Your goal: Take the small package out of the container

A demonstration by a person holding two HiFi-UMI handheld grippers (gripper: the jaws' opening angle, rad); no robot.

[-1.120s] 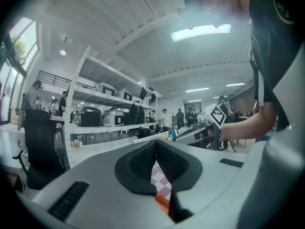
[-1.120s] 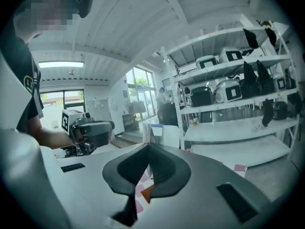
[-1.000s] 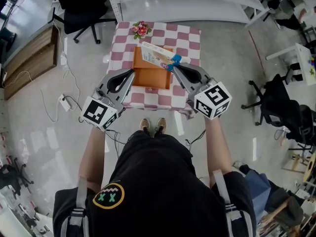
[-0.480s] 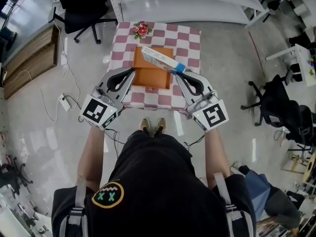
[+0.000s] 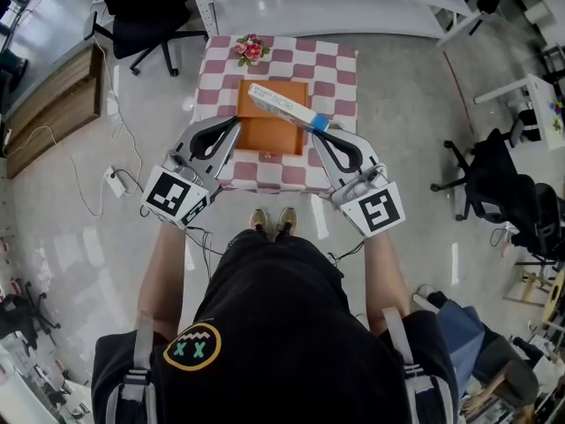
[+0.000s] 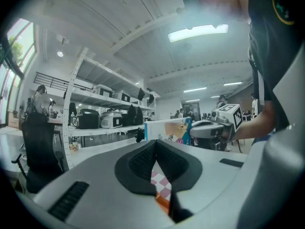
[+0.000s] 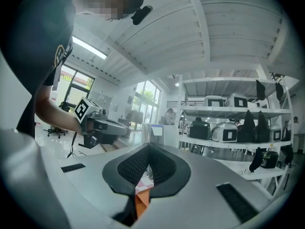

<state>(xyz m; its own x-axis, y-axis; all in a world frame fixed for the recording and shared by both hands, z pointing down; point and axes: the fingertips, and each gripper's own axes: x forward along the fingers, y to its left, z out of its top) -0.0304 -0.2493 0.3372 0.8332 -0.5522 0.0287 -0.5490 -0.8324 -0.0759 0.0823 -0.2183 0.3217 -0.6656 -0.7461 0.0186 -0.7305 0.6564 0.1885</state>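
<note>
Seen from your head camera, your left gripper [image 5: 234, 124] sits left of centre, level above the near left corner of the checked table [image 5: 341, 67]. Its jaws are closed tip to tip with nothing between them. At the middle of the frame lies the orange container [image 5: 267, 137], set on the cloth below a small bunch of flowers [image 5: 252, 49] at the table's upper edge. The small package [image 5: 279, 104], a long white box with a blue end, is raised above the container and slants across its upper half, its white end toward the upper left. Right of centre, your right gripper [image 5: 318, 128] has its jaws clamped tight on the box's blue end and holds it up alone.
</note>
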